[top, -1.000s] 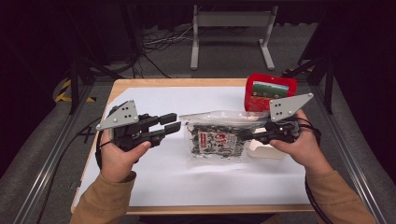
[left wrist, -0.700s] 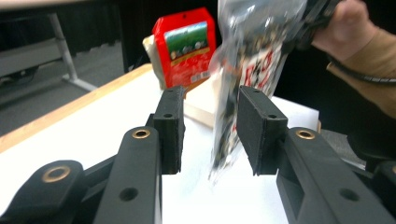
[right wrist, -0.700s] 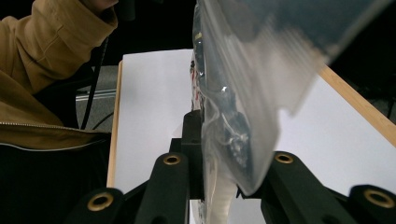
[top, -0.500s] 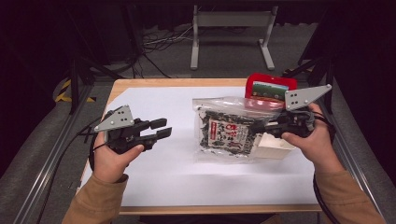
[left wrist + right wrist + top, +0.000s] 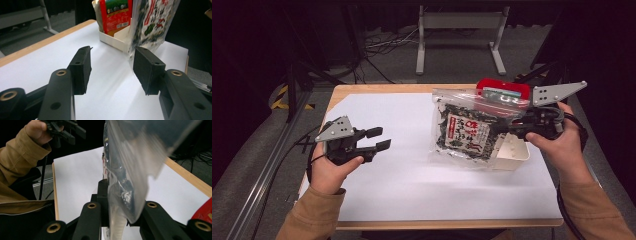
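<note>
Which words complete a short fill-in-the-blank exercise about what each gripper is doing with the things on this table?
1. The right gripper is shut on the clear ____ of dark dried food.
2. The left gripper holds nothing; its jaws are ____.
3. The red packet stands in a ____ tray.
4. The tray rests on a sheet of white ____.

Missing words: bag; open; white; paper

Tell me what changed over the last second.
The right claw, shut on the seaweed bag, lifted it off the table and toward the white tray. The left claw let go, drew back left, open. The red packet stayed put.
</note>
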`<state>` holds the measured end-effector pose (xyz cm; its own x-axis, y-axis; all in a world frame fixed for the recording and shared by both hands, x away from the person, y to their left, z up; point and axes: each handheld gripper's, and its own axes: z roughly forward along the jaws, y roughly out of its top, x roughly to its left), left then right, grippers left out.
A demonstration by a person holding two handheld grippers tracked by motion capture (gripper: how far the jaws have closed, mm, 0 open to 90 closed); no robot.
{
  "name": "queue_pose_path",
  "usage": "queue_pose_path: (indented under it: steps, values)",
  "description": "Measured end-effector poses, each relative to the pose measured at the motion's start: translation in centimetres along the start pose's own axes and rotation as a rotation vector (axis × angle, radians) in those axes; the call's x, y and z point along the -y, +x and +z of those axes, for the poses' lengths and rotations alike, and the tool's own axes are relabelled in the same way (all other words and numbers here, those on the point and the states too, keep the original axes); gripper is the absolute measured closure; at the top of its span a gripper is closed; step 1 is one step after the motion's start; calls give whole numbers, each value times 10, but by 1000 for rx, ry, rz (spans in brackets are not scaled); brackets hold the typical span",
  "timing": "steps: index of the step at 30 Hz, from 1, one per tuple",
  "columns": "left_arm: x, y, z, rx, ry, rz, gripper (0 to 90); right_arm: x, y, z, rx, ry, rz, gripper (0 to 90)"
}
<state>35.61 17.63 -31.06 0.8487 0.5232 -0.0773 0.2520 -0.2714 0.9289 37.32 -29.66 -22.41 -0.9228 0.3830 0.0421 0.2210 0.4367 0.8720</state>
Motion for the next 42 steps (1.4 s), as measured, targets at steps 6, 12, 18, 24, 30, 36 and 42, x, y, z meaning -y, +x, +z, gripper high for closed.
queue_pose_path:
  steps: [6, 12, 18, 24, 30, 36, 42]
  values:
    - [9, 11, 7, -28, 33, -10, 468, -3, -6, -15, 38, -20, 20, 761]
    - [17, 24, 10, -47, 41, -24, 435, -6, -9, -28, 69, -27, 18, 761]
    - [20, 28, 12, -61, 37, -27, 378, -8, -11, -36, 103, -23, 18, 761]
    - [23, 33, 12, -95, 37, -27, 322, -8, -15, -44, 143, -21, 19, 760]
    - [25, 37, 13, -121, 42, -31, 263, -6, -19, -51, 184, -25, 25, 760]
    - [27, 39, 13, -125, 50, -67, 223, -2, -23, -58, 234, -22, 40, 760]
    - [27, 42, 15, -128, 54, -55, 203, 2, -26, -64, 266, -23, 50, 760]
